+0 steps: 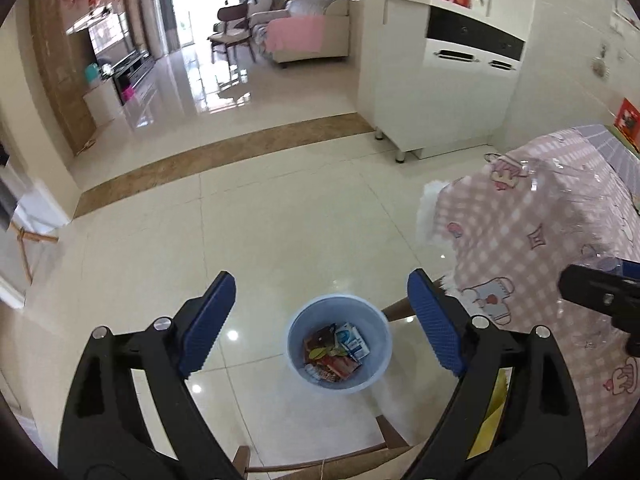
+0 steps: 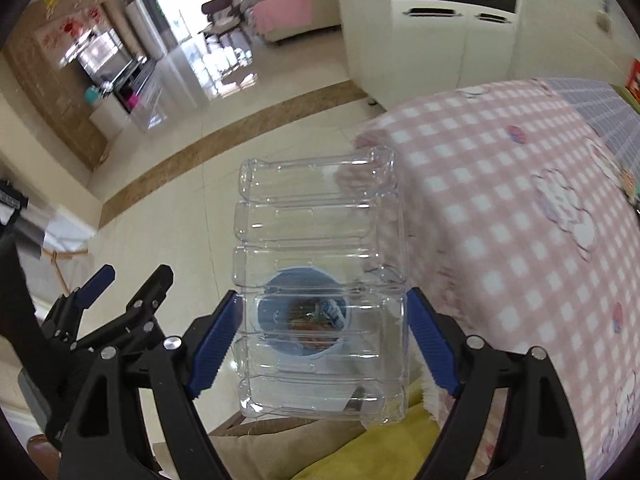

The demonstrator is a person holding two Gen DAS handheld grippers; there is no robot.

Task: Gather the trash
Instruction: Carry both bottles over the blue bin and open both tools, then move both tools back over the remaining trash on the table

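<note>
My left gripper point(image 1: 320, 320) has its blue-padded fingers point(image 1: 208, 324) spread wide with nothing between them, just air and the floor below. Framed right in that gap is the round light-blue plastic waste bin point(image 1: 339, 346), standing on the glossy cream tile floor point(image 1: 280, 216). Inside it I can see crumpled wrappers and small cartons point(image 1: 335, 352), red, brown and blue-and-white, piled at the bottom.

Over on my right gripper point(image 2: 325, 340), the fingers point(image 2: 216, 340) stand wide too, but here they are closed on something: a clear ribbed plastic bottle point(image 2: 320, 280), empty and see-through. The blue pads press its lower section from either side, and the bottle stretches away from the camera. Through its wall I can make out the same blue bin point(image 2: 280, 284), so the bottle is up above the bin. From this side my left gripper point(image 2: 124, 284) shows at the lower left, fingers apart.

In the left view the tip of the right gripper point(image 1: 600, 292) pokes in at the right edge. The desk under a pink checked cartoon-print cloth point(image 1: 540, 240) sits to the right, and a wooden chair with a yellow cushion point(image 2: 380, 440) lies below my grippers.
</note>
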